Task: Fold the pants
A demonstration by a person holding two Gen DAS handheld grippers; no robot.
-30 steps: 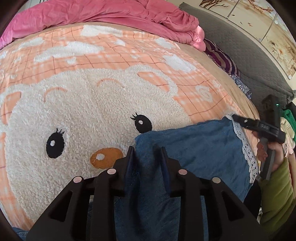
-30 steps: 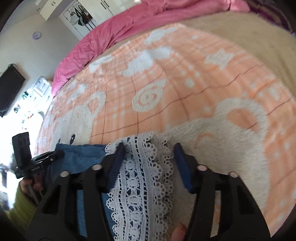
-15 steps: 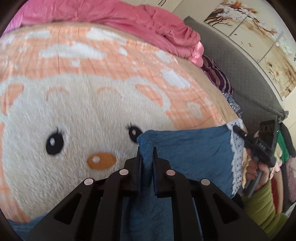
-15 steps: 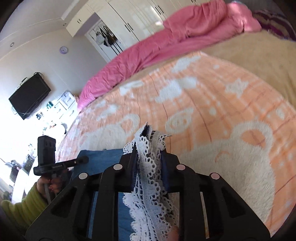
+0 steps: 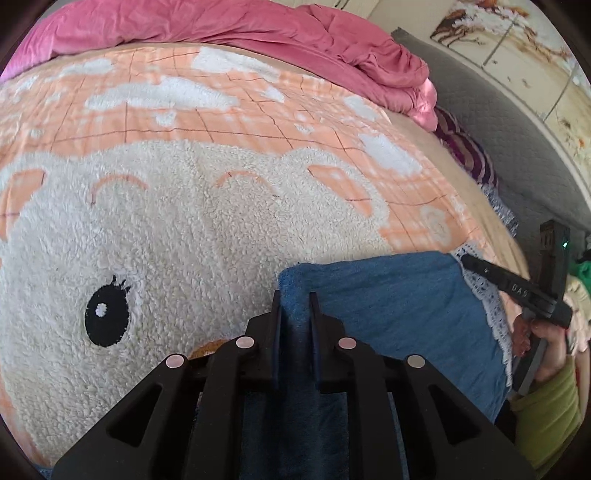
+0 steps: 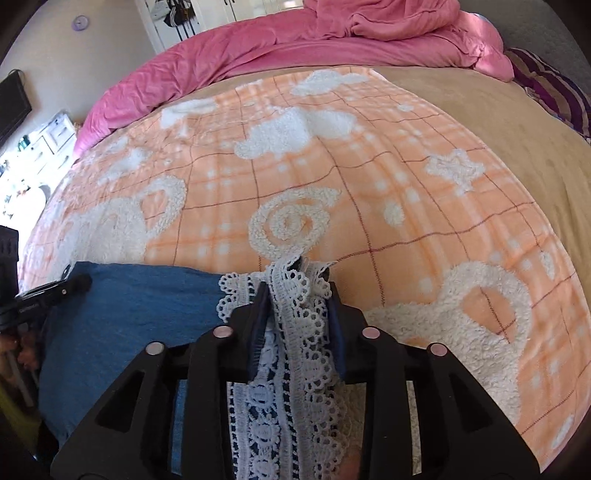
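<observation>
The blue pants (image 5: pixel 388 306) lie folded on the peach bear blanket (image 5: pixel 184 240), white lace hem (image 5: pixel 487 306) at their right end. My left gripper (image 5: pixel 293 295) holds the pants' left folded corner. Blue cloth fills the narrow gap between its jaws, which are opening. In the right wrist view my right gripper (image 6: pixel 295 284) straddles the bunched lace hem (image 6: pixel 288 369). Its jaws are opening and the blue pads show beside the lace. The pants (image 6: pixel 129 306) stretch away to the left, where the left gripper (image 6: pixel 77 280) shows. A hand in a green sleeve (image 5: pixel 546 413) holds the right gripper (image 5: pixel 467 260).
A crumpled pink duvet (image 5: pixel 258 33) lies across the far side of the bed. A striped purple cushion (image 5: pixel 469 151) and a grey padded headboard (image 5: pixel 498 122) are at the right. A wall-mounted TV (image 6: pixel 11 107) and cluttered shelves are at the left.
Both grippers were open around the cloth, then shut tight on it and rose. Now both sit low over the blanket again with their jaws parted wider, the right more than the left.
</observation>
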